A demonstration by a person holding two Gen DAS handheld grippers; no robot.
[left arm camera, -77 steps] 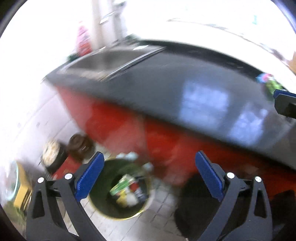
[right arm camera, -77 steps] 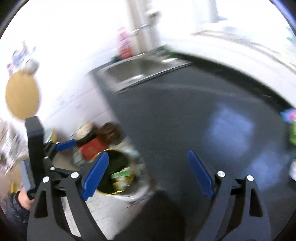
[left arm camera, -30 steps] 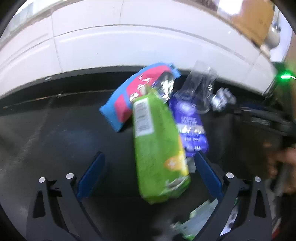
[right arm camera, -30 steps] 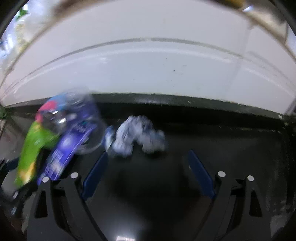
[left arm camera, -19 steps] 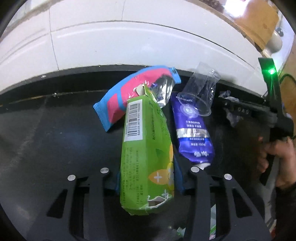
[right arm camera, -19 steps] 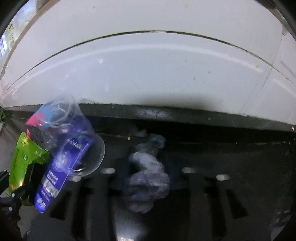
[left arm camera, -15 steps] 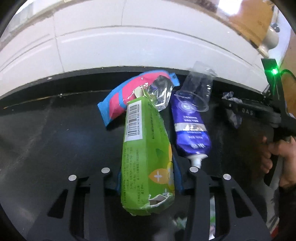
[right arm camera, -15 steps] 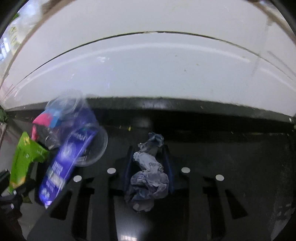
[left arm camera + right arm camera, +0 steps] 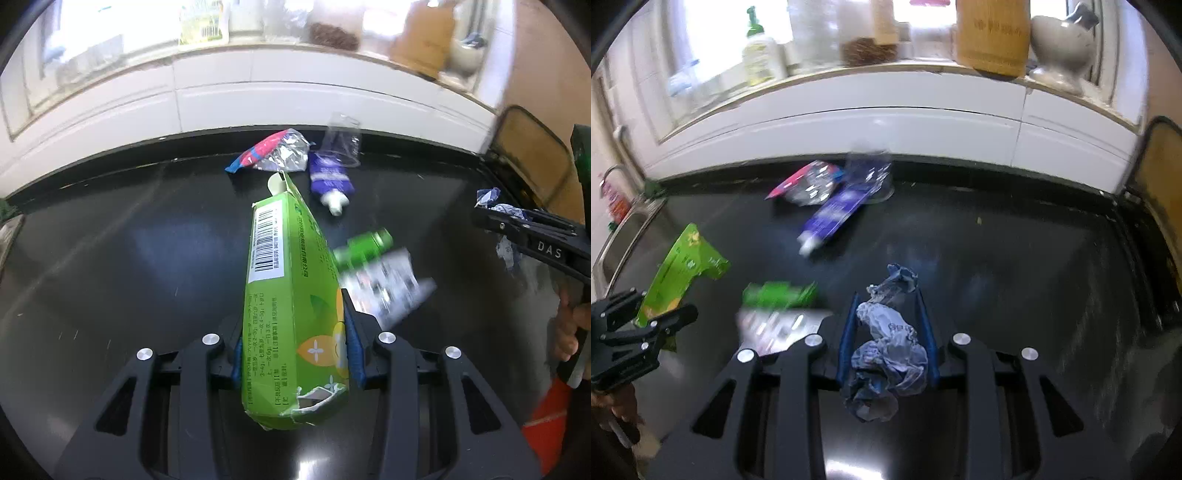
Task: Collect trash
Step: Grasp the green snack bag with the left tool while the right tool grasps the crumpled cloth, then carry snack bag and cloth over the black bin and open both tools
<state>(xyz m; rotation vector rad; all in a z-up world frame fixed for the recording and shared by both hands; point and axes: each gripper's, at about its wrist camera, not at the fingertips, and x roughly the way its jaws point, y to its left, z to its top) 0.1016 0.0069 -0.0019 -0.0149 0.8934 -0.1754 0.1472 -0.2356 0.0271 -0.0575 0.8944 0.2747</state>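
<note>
On the left, the left gripper (image 9: 293,343) has its blue pads clamped on the sides of a green carton (image 9: 291,306), having just closed on it; the carton is held above the black countertop (image 9: 110,258), its long axis running along the fingers, torn end toward the camera and opened flap toward the white tiled wall (image 9: 258,92). Beyond it on the counter lie a pink and blue wrapper (image 9: 271,155) and a purple tube (image 9: 330,181), cap end toward the camera, with a clear plastic cup (image 9: 343,142) over its far end. A blurred green and white packet (image 9: 376,269) lies just right of the carton. To the right, the right gripper (image 9: 888,334) has likewise just closed and pinches a crumpled grey-blue wad (image 9: 886,354), lengthwise between its pads.
</note>
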